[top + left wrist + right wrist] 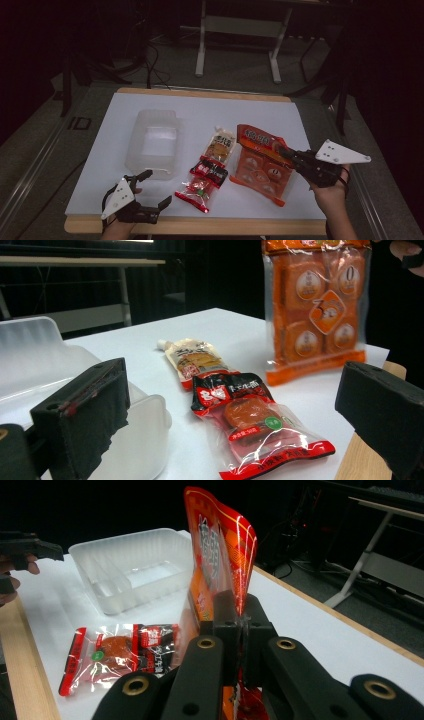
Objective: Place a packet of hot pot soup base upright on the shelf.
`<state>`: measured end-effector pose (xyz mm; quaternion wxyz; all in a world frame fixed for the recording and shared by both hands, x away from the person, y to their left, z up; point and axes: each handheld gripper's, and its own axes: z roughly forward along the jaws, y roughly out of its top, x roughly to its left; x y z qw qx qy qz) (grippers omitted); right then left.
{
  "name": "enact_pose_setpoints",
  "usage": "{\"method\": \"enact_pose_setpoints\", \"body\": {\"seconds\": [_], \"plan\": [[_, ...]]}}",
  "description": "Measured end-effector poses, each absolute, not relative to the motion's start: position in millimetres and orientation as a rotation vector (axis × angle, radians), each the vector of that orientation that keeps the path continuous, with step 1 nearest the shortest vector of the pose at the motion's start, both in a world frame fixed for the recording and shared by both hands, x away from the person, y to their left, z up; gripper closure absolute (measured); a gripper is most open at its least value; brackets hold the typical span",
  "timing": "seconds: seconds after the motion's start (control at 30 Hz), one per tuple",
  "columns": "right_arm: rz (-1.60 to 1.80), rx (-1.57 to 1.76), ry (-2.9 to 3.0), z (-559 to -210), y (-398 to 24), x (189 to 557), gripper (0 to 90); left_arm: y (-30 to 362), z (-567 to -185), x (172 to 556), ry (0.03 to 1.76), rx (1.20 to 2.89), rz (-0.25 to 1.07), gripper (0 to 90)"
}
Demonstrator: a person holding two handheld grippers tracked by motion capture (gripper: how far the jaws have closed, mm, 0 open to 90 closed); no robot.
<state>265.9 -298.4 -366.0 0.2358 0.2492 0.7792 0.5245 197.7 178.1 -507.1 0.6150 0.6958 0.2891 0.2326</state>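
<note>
I count three snack packets and one clear plastic tub (152, 142) on the white table (260, 107).

The packets are one big orange bag (260, 162), one slim pale pouch (220, 145) and one red and black packet (202, 185). The tub is empty and sits toward ten o'clock from the middle of the table. The pale pouch lies near the centre. The red and black packet lies just at its six o'clock end, touching or overlapping it, and runs toward the near edge. The orange bag is at about three o'clock from the pouch, just beside it.

I have two tongs, one in each hand. My right tongs (287, 152) are clamped tight on the orange bag's edge. In the right gripper view the jaws pinch the film flat and the bag (220, 555) stands upright above them. In the left gripper view that bag (317, 310) hangs upright with its lower edge at or just above the table; I cannot tell which.

My left tongs (152, 189) sit at the near edge, around seven o'clock. The jaws are spread wide with nothing between the pads. One jaw is close to the tub's near wall; I cannot tell if it touches.
</note>
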Motion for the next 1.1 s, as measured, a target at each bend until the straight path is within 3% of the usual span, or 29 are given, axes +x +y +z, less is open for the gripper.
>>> {"method": "enact_pose_setpoints", "body": {"seconds": [0.3,0.63,1.1], "plan": [[1.46,0.641,2.077,-339.6,-299.7,258.8,89.0,168.5,-498.7,197.5,0.636,1.62,0.524,1.4],[1.519,0.61,2.063,-323.0,-295.5,255.9,88.9,157.8,-482.4,196.4,0.637,1.641,0.427,1.3],[1.575,0.515,2.081,-305.9,-274.0,246.5,88.9,137.2,-432.4,233.7,0.567,1.674,0.365,1.4]]}}
